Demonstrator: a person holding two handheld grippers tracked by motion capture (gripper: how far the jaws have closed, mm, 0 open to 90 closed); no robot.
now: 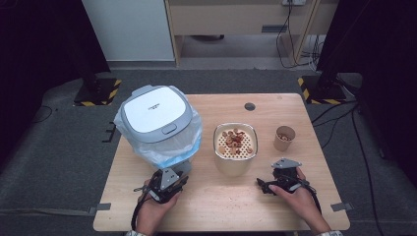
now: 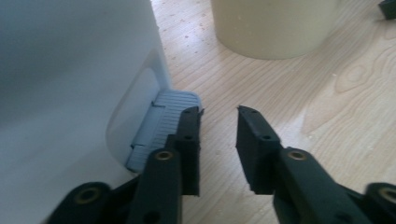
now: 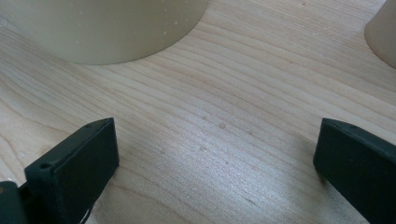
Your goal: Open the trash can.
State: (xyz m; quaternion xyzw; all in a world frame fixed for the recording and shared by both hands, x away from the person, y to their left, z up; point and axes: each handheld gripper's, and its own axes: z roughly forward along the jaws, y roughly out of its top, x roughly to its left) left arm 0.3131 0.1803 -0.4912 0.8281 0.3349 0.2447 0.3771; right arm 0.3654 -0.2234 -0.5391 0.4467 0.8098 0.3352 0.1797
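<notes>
On the wooden table [image 1: 216, 196] a white bin with a grey-edged lid [image 1: 156, 117] and a plastic liner stands at the left. A cream container [image 1: 235, 147] with a perforated top holding brown pieces sits at the centre, and a paper cup [image 1: 284, 138] stands to its right. My left gripper [image 1: 177, 179] [image 2: 219, 113] rests low on the table, open by a narrow gap with nothing between its jaws; its left jaw lies beside the bin's grey ribbed pedal [image 2: 161, 122]. My right gripper [image 1: 281, 176] [image 3: 217, 127] is wide open over bare wood, short of the cream container [image 3: 102, 28] and the cup [image 3: 382, 32].
The bin's white wall [image 2: 70, 84] rises close on the left of the left gripper. A round cable hole [image 1: 250, 106] sits in the table's far edge. Black stands with striped bases [image 1: 98, 92] flank the table on the grey floor.
</notes>
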